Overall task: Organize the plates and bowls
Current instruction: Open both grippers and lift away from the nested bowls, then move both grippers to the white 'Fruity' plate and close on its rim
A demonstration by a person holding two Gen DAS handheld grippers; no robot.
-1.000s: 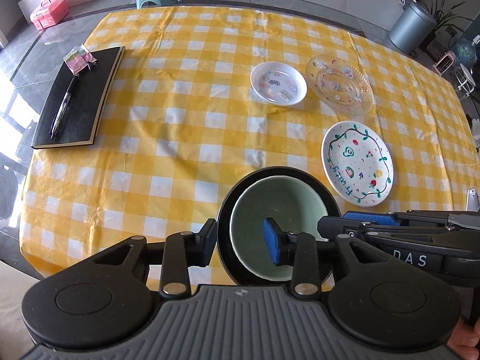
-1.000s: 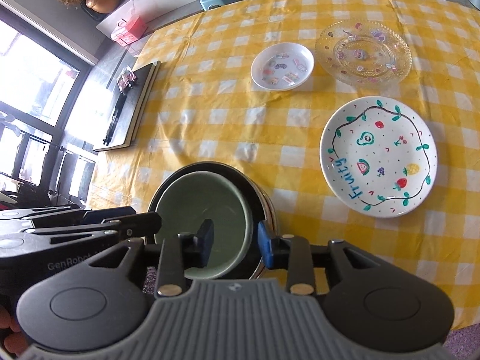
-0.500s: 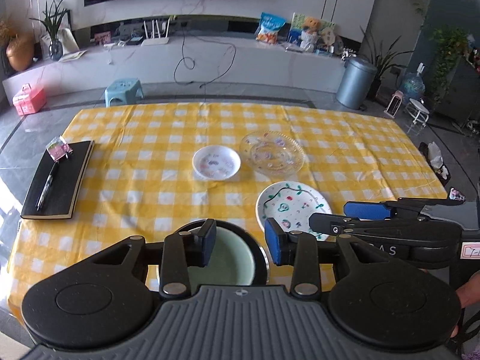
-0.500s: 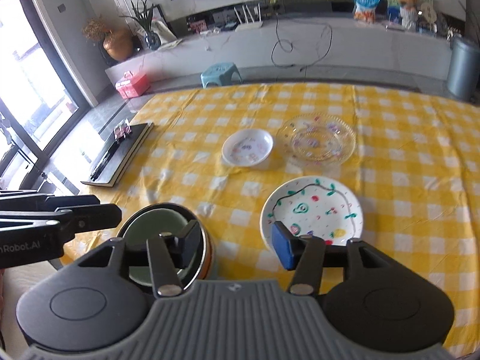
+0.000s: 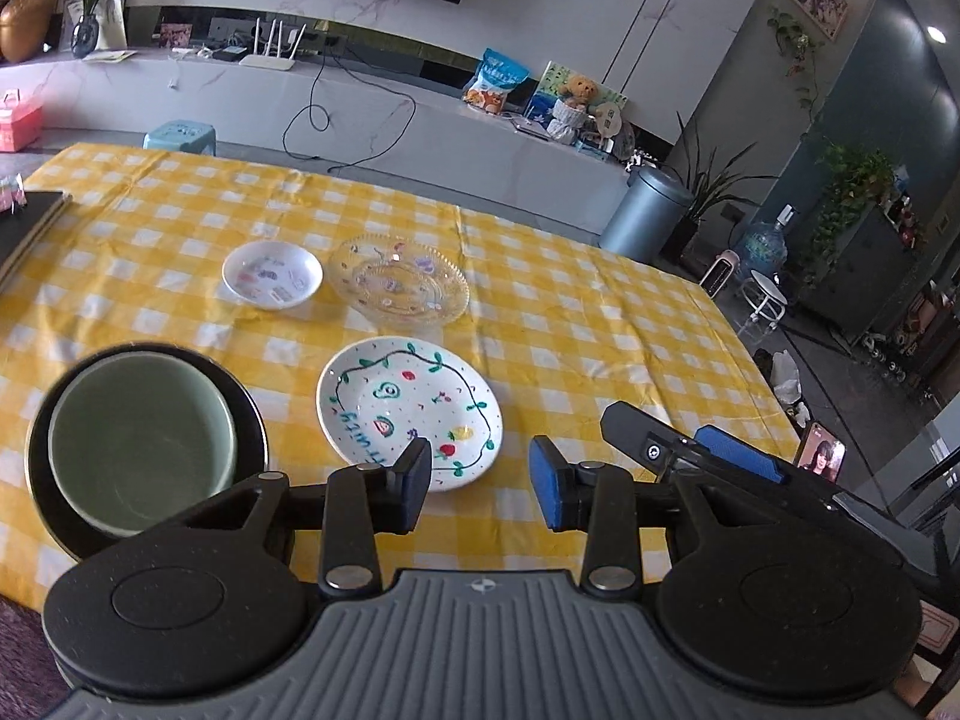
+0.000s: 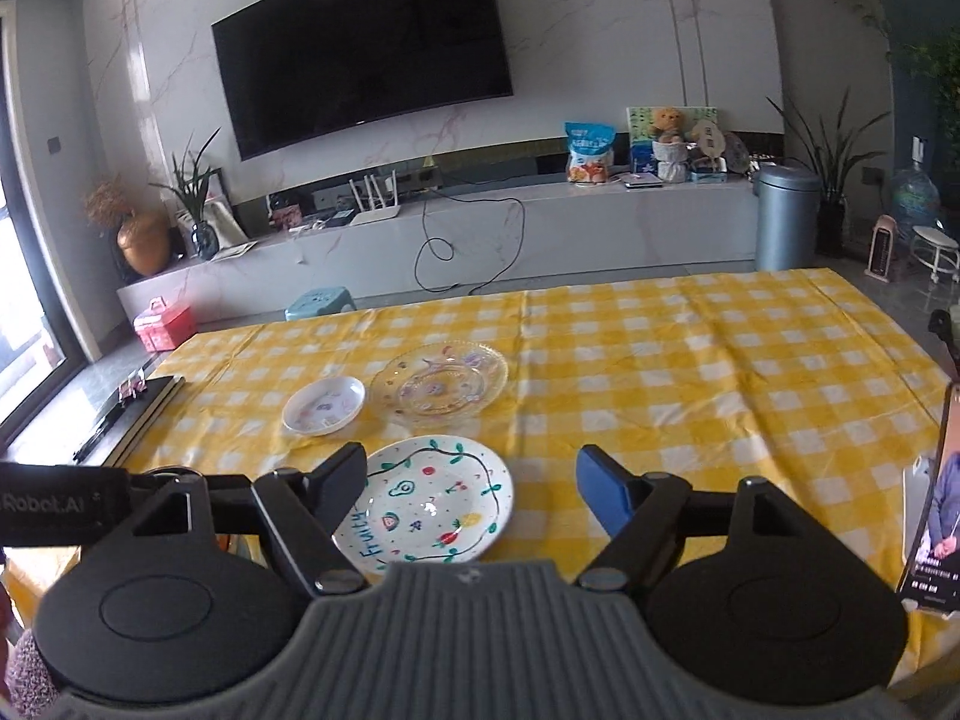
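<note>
On the checked worktop (image 5: 600,324), a green bowl (image 5: 141,441) is nested inside a black bowl (image 5: 42,480). Beyond the left claw (image 5: 480,480), held partly open and empty, a painted plate (image 5: 411,411) is seen. The right claw (image 6: 471,480) is opening wide, nothing gripped, above that plate's near edge.

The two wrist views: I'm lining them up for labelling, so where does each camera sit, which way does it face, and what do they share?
Left wrist: on the left gripper, facing across the table; green bowl at left, right gripper at right.
Right wrist: on the right gripper, jaws opening and empty, facing the TV wall; a sleeve shows.
Shared: fruit plate, glass plate, small white dish.
</note>
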